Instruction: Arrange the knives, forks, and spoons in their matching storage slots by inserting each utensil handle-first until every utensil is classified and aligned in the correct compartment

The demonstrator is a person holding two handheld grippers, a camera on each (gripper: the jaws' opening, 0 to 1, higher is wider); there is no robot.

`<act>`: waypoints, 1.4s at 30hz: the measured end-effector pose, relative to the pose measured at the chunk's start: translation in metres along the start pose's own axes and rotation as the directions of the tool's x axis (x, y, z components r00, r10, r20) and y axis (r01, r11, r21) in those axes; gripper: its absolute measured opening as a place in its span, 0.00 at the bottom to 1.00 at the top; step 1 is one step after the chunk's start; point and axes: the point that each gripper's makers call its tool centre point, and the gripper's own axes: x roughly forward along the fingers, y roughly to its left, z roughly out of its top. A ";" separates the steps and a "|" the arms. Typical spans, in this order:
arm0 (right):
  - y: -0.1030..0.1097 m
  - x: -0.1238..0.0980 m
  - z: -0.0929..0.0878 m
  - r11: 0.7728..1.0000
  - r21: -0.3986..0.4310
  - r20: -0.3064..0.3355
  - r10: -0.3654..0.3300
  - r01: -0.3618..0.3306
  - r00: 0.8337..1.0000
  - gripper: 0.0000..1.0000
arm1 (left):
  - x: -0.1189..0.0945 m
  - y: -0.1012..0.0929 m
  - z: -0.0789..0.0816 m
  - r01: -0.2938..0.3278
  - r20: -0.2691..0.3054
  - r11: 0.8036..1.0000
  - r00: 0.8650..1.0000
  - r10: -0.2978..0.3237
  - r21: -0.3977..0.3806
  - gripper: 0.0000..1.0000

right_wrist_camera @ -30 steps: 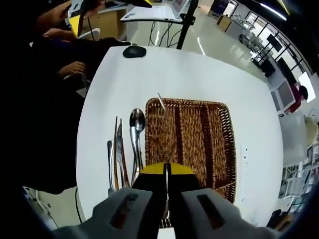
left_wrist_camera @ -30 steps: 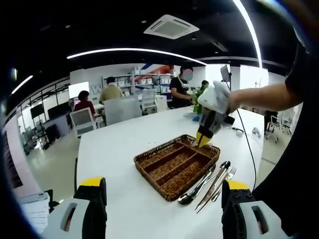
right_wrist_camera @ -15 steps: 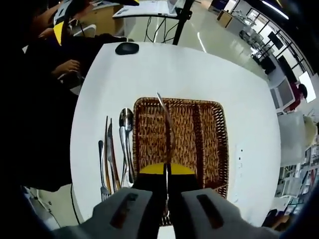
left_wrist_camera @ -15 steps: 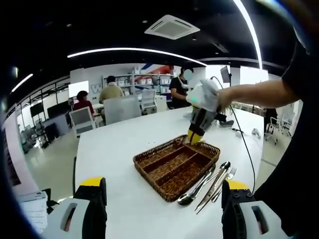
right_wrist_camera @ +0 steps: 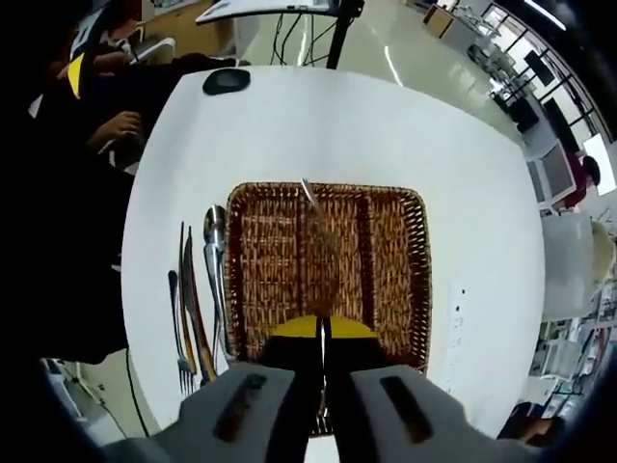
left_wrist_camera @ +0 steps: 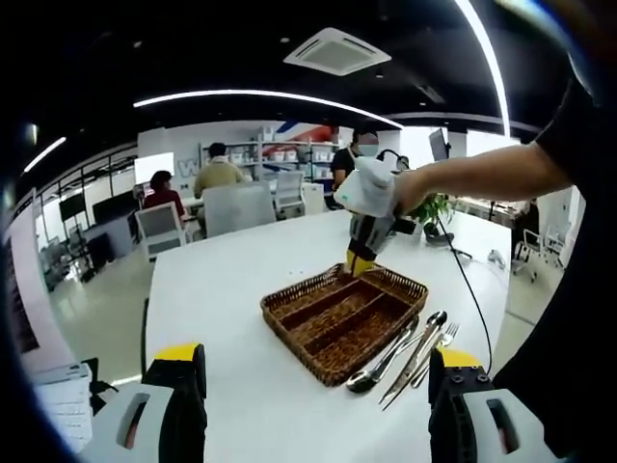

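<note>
Right gripper (right_wrist_camera: 323,333) clenched on thin utensil (right_wrist_camera: 316,217), handle-first above wicker tray (right_wrist_camera: 416,280) middle slot; left gripper (left_wrist_camera: 313,405) released, idle. Spoon, knife, fork (right_wrist_camera: 178,323) beside tray. Risk: tip snags divider, lands in wrong compartment

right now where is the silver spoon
In the right gripper view the silver spoon lies on the white table, just left of the wicker tray, beside the knife.
</note>
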 end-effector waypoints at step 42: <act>-0.019 0.088 -0.003 0.999 -0.033 -0.132 -0.016 0.012 0.991 0.00 | 0.006 0.022 -0.022 -0.034 -0.043 0.997 0.999 0.031 -0.064 1.00</act>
